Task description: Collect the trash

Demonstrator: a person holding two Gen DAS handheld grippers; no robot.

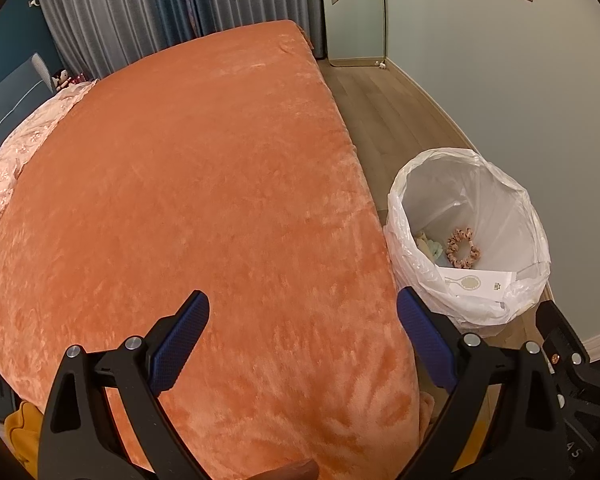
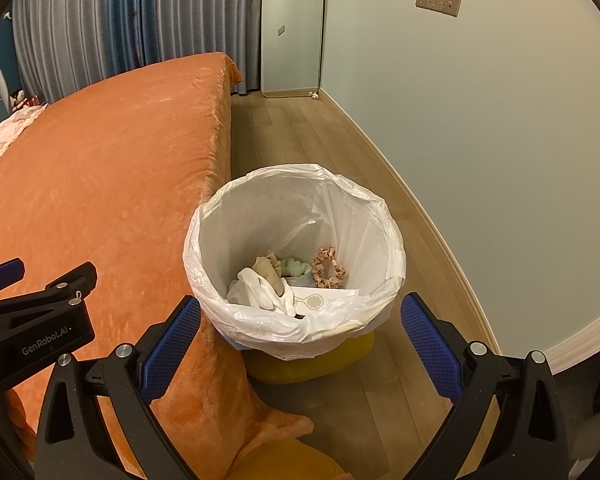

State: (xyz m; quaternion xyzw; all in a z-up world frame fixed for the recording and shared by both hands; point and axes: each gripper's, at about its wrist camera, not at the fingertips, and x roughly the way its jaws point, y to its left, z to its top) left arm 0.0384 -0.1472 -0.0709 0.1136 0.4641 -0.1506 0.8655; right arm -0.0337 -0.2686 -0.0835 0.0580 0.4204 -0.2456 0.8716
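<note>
From the left wrist view, the left gripper (image 1: pixel 302 332) hangs released over the near end of a bed covered by an orange blanket (image 1: pixel 188 184), its blue-padded jaws spread wide with nothing between them. To the right, on the wooden floor (image 1: pixel 384 112) just beside the bed's edge, stands the trash bin (image 1: pixel 428 216) lined with a white plastic bag. Inside lie a pink scrunchie (image 1: pixel 461 248) and a white card (image 1: pixel 480 282). Part of the right gripper (image 1: pixel 572 344) shows at the far right edge; this view does not show how its jaws stand

From the right wrist view, the right gripper (image 2: pixel 300 334) is also released, jaws wide apart and empty, framing the trash bin (image 2: pixel 216 220) straight ahead. In the bin are the scrunchie (image 2: pixel 329 268), a crumpled white cloth (image 2: pixel 260 292), a beige cloth (image 2: pixel 270 270), something pale green (image 2: pixel 296 267) and the card (image 2: pixel 324 294). The left gripper (image 2: pixel 40 300) shows at the left, over the blanket (image 2: pixel 100 160)
</note>
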